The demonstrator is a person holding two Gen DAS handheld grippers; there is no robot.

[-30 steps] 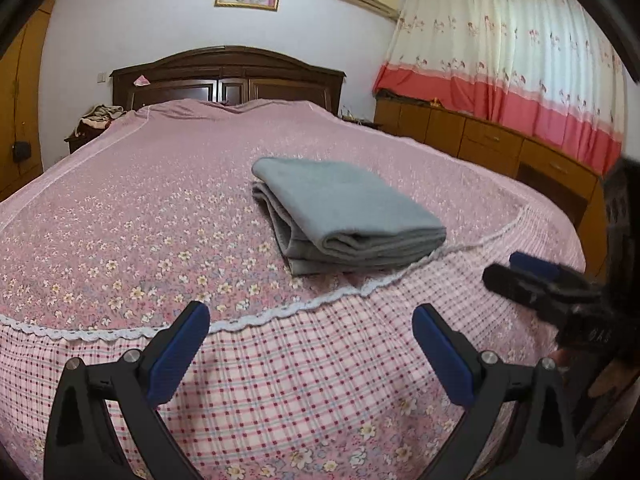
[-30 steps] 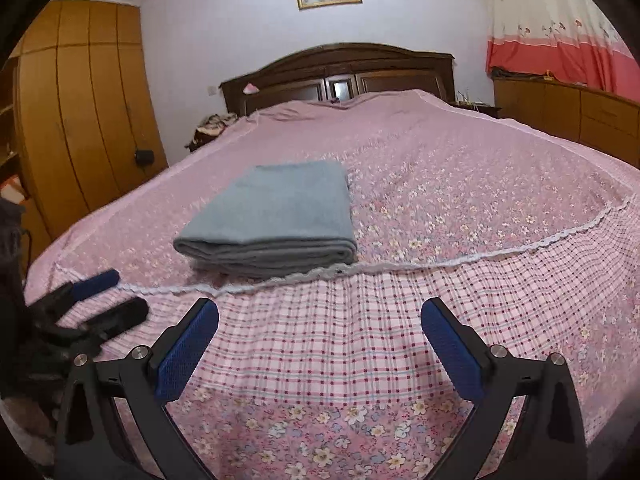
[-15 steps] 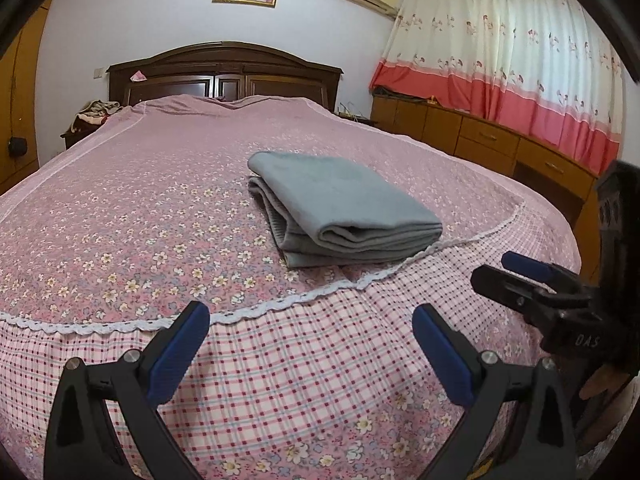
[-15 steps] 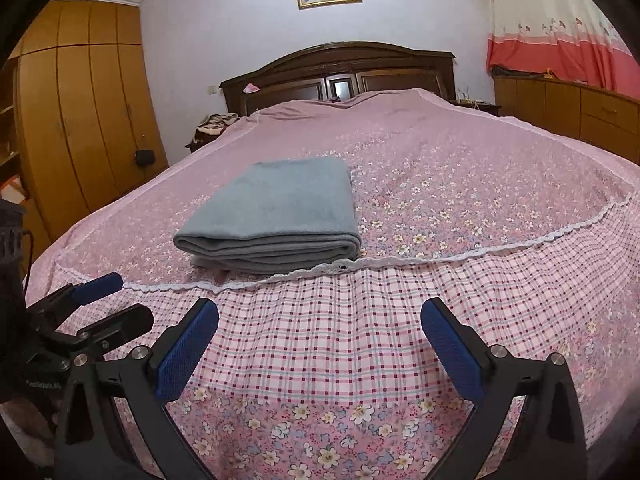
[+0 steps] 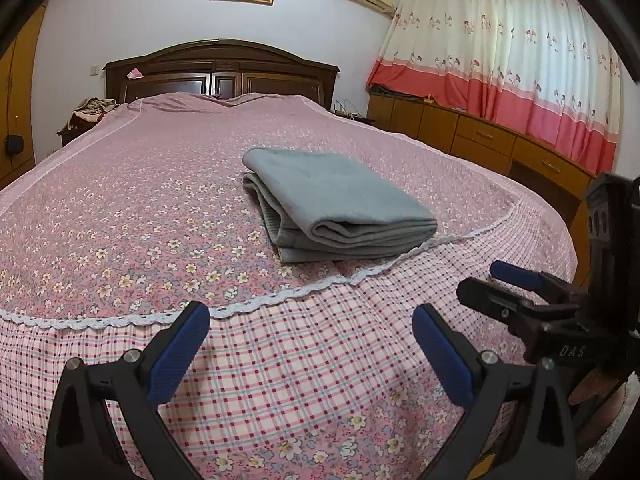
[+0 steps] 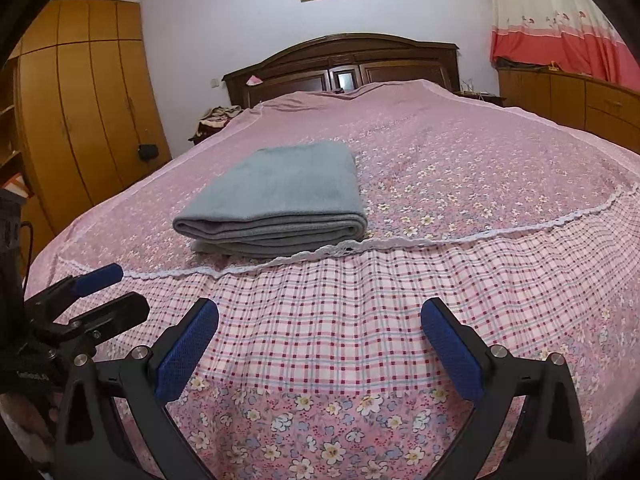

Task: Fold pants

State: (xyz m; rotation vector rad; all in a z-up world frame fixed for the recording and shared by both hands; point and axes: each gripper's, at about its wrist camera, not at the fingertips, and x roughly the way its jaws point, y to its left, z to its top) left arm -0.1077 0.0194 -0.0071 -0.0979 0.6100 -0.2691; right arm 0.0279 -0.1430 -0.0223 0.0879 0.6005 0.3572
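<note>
Only right wrist view shows wardrobe [image 6: 80, 120] — pants [image 6: 280, 204] folded.

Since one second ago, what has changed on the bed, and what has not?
Both claws have drawn slightly back from the folded pants; nothing was taken hold of or let go. The left claw and the right claw stay open and empty. The pants lie unmoved beside the lace trim of the bedspread.

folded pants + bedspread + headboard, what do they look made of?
Pants: soft grey knit or fleece, matte and slightly fuzzy, thick rounded folds.
Bedspread: thin woven cloth, likely cotton, printed florals and plaid, white lace trim.
Headboard: dark wood, glossy varnish with reflective panels.
</note>
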